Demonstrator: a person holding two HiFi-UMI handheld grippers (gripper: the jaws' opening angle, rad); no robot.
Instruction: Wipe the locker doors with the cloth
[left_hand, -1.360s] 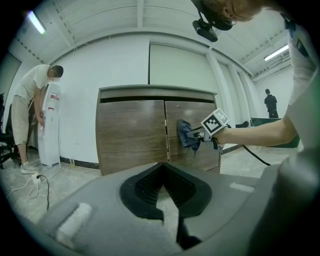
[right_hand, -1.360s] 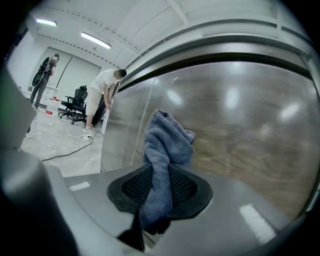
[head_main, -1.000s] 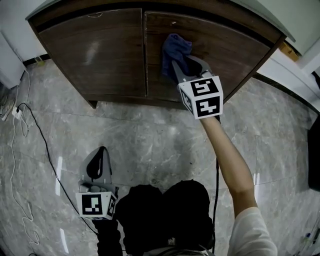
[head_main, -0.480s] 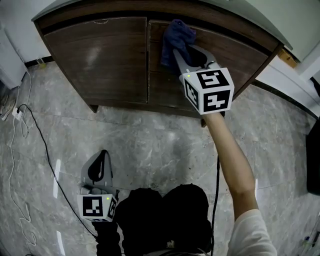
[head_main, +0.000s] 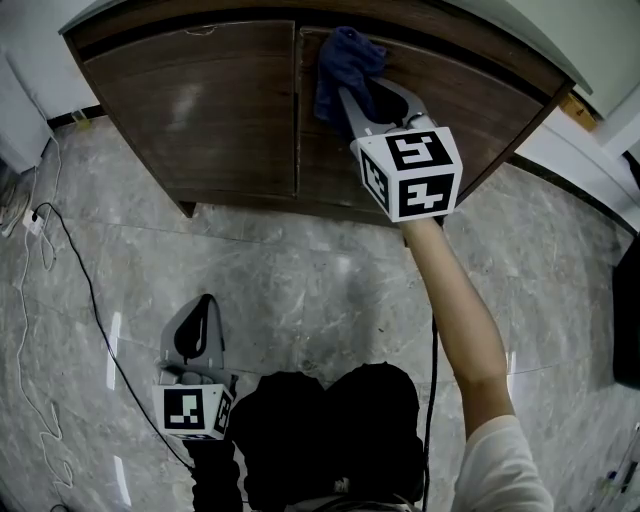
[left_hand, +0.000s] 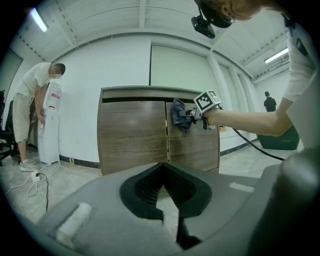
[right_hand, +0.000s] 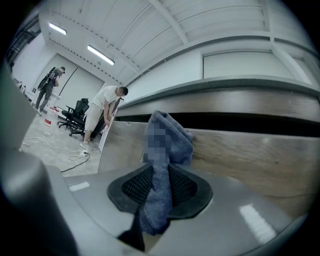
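A low brown wooden locker has two doors, the left door (head_main: 200, 100) and the right door (head_main: 440, 100). My right gripper (head_main: 352, 78) is shut on a blue cloth (head_main: 342, 62) and presses it against the top left corner of the right door. In the right gripper view the cloth (right_hand: 162, 165) hangs between the jaws against the wood (right_hand: 250, 155). My left gripper (head_main: 195, 325) hangs low over the floor, shut and empty. The left gripper view shows the locker (left_hand: 135, 135) ahead with the cloth (left_hand: 180, 114) on it.
Grey marble floor (head_main: 300, 290) lies in front of the locker. A cable (head_main: 80, 290) runs across the floor at the left. A person (left_hand: 30, 115) stands by a white appliance (left_hand: 50, 125) left of the locker. Another person (left_hand: 270, 102) stands far off at the right.
My right gripper has carried the cloth up the right door, from its middle to its top left corner. My left gripper has stayed where it was.
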